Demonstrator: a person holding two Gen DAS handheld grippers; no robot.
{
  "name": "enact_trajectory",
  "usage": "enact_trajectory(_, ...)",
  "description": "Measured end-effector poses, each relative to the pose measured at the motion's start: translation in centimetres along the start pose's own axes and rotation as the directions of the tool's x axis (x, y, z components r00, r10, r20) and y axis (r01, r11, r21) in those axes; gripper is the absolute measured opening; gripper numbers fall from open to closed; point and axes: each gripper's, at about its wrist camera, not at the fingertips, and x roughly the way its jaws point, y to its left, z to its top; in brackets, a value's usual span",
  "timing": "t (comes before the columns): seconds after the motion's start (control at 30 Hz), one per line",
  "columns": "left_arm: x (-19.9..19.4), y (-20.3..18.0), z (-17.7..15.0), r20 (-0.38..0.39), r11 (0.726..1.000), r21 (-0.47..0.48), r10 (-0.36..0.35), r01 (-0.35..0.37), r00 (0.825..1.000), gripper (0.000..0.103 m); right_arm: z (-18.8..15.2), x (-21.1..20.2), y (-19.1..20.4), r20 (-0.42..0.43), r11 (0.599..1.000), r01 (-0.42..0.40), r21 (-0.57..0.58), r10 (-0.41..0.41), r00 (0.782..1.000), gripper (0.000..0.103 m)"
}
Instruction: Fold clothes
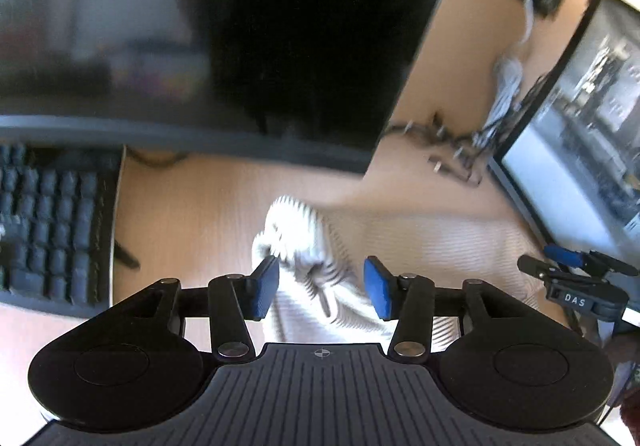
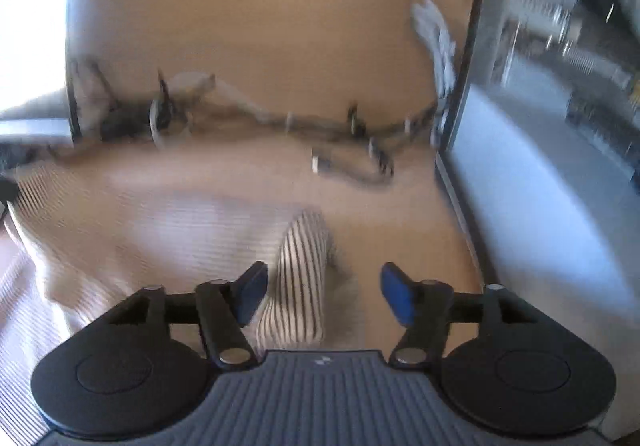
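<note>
Striped garment bunched on desk, left tool and right tool both open (pads clear of cloth).

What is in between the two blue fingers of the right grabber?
A bunched fold of the striped garment lies between the right gripper's open jaws, seen in the right wrist view.

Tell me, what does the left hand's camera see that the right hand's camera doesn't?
Only the left wrist view shows a dark keyboard, a big dark monitor right in front, and the other hand's tongs at its right edge.

Only the right wrist view shows a bright white patch at its left edge.

Both show the white, dark-striped cloth between blue-padded open tongs, the light wooden desk, tangled cables, and a lit screen on the right. Both views are blurred.
</note>
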Motion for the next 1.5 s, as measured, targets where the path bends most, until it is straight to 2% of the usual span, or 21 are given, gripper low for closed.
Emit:
enact_trajectory(0.07,-0.7,-0.8,0.4,0.034,1.0,0.023,-0.021,0.02,0.999,0.05,1.1,-1.2,0.0,0.07,0.994,-0.099,0.049,0.095,0.993,0.095)
enact_trajectory(0.1,-0.5,-1.3,0.5,0.041,0.999,0.038,-0.025,0.024,0.999,0.05,1.4,-1.5,0.1,0.094,0.985,-0.158,0.069,0.151,0.984,0.1)
enact_trajectory(0.17,0.7,-2.3,0.7,0.031,0.997,0.071,-0.02,0.018,0.999,0.051,1.5,-1.0,0.3,0.102,0.95,-0.288,0.118,0.277,0.955,0.103)
enact_trajectory(0.23,2.1,-2.6,0.7,0.001,0.996,0.085,-0.005,0.005,1.0,0.051,0.5,1.1,0.6,0.037,0.909,-0.366,0.2,0.366,0.93,0.103)
enact_trajectory(0.33,3.3,-2.1,0.0,-0.052,0.995,0.096,0.018,-0.013,0.998,0.051,-2.0,4.1,0.9,-0.067,0.897,-0.336,0.288,0.369,0.927,0.103)
enact_trajectory(0.37,3.7,-2.0,-0.2,-0.065,0.995,0.101,0.027,-0.02,0.998,0.051,-2.5,3.8,1.4,-0.036,0.907,-0.329,0.261,0.35,0.936,0.103)
enact_trajectory(0.5,4.3,-2.0,-0.8,-0.089,0.995,0.097,0.017,-0.008,0.996,0.051,-2.3,3.8,4.1,-0.093,0.962,-0.236,0.137,0.25,0.964,0.103)
enact_trajectory(0.6,4.6,-2.1,-1.0,-0.098,0.995,0.098,0.02,-0.01,0.995,0.051,-1.7,4.1,5.4,-0.137,0.98,-0.192,0.053,0.198,0.971,0.103)
enact_trajectory(0.67,4.4,-2.0,-1.1,-0.098,0.995,0.097,0.02,-0.011,0.995,0.051,-1.4,3.7,4.9,-0.129,0.976,-0.207,0.066,0.214,0.968,0.103)
enact_trajectory(0.77,3.8,-1.9,-0.7,-0.084,0.996,0.083,0.021,-0.014,0.996,0.05,-0.7,1.8,3.3,-0.079,0.972,-0.197,0.128,0.208,0.975,0.08)
enact_trajectory(0.9,3.8,-1.7,-0.2,-0.083,0.997,0.076,0.03,-0.023,0.996,0.051,-0.4,-0.6,1.1,-0.019,0.995,-0.016,0.097,0.018,1.0,0.08)
enact_trajectory(0.97,4.1,-1.7,-0.2,-0.089,0.997,0.074,0.033,-0.026,0.996,0.051,-0.8,0.1,-0.1,-0.062,0.992,0.038,0.124,-0.03,0.998,0.081)
enact_trajectory(1.0,4.3,-1.8,-0.3,-0.092,0.997,0.076,0.032,-0.025,0.995,0.051,-1.1,0.7,-0.9,-0.096,0.984,0.035,0.174,-0.019,0.995,0.081)
enact_trajectory(1.07,4.5,-2.1,-0.4,-0.098,0.996,0.085,0.031,-0.023,0.995,0.051,-2.0,1.6,-2.1,-0.128,0.957,-0.028,0.287,0.067,0.989,0.08)
enact_trajectory(1.13,4.6,-2.2,-0.4,-0.102,0.995,0.095,0.032,-0.022,0.994,0.05,-2.5,1.9,-2.2,-0.126,0.939,-0.082,0.333,0.131,0.983,0.06)
enact_trajectory(1.17,4.6,-2.2,-0.4,-0.105,0.995,0.099,0.032,-0.022,0.994,0.05,-2.2,1.9,-1.6,-0.118,0.952,-0.088,0.294,0.127,0.985,0.04)
enact_trajectory(1.2,4.6,-2.3,-0.3,-0.107,0.994,0.103,0.033,-0.022,0.994,0.05,-1.7,1.7,-1.2,-0.106,0.961,-0.095,0.259,0.126,0.986,0.029)
enact_trajectory(1.27,4.4,-2.2,-0.2,-0.11,0.995,0.101,0.025,-0.013,0.994,0.05,-0.3,0.8,-1.0,-0.041,0.967,-0.127,0.22,0.139,0.989,0.016)
enact_trajectory(1.33,4.1,-2.2,-0.1,-0.111,0.996,0.09,0.005,0.005,0.994,0.05,1.1,0.0,-1.5,0.016,0.965,-0.162,0.208,0.162,0.987,0.013)
enact_trajectory(1.4,4.0,-2.3,-0.1,-0.115,0.996,0.089,-0.006,0.016,0.993,0.05,2.3,-0.4,-1.8,0.042,0.977,-0.131,0.169,0.126,0.991,0.013)
enact_trajectory(1.5,3.9,-2.6,-0.7,-0.132,0.994,0.102,-0.011,0.024,0.991,0.05,2.0,0.8,-2.2,0.006,0.991,-0.075,0.114,0.075,0.997,0.013)
